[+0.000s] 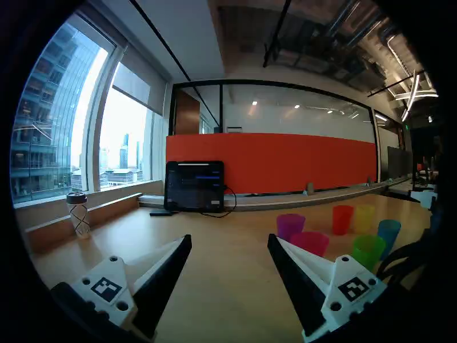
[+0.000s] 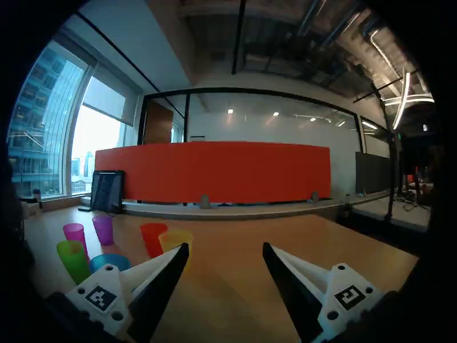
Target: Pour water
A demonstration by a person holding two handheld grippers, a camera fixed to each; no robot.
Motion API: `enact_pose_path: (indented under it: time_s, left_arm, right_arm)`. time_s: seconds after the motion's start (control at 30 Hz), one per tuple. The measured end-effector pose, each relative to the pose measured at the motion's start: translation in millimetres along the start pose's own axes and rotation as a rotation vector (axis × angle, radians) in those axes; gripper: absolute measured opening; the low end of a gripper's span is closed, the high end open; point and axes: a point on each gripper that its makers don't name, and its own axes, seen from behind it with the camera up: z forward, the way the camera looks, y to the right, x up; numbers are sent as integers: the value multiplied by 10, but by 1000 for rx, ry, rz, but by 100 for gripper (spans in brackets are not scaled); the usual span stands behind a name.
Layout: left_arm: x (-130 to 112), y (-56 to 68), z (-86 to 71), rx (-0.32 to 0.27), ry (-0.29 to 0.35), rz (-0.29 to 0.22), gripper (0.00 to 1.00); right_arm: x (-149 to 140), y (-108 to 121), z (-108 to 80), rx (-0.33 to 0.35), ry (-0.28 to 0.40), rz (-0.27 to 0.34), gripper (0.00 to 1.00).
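While both hand-held tools hang open over a pale wooden table, the left gripper holds nothing, its two fingers spread wide with bare tabletop between them. The right gripper is likewise released and empty. What the coming move turns on is a group of six coloured plastic cups standing upright, mouths up, between the two tools. In the left gripper view they lie ahead and off to the right, the pink cup just beyond the tip of the right-hand finger. In the right gripper view the same group lies ahead and to the left, the blue cup partly tucked behind the left-hand finger and the yellow cup just past its tip. Neither tool looks clearly nearer, and each would have to swing inward to reach a cup. Whether any cup holds water cannot be told from here. Well apart from the cups, far to the left in the left gripper view, a lidded bottle stands upright by the window ledge (possibly the water source, though that is a guess). A dark tablet is propped at the table's far edge.
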Motion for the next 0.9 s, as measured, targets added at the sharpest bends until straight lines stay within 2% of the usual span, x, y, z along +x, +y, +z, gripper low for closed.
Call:
enact_pose_path:
  time_s: [0.9]
  left_arm:
    - [3,-1,3,0,0,0,99]
  right_arm:
    - [-20,-6,1,0,-1,0,100]
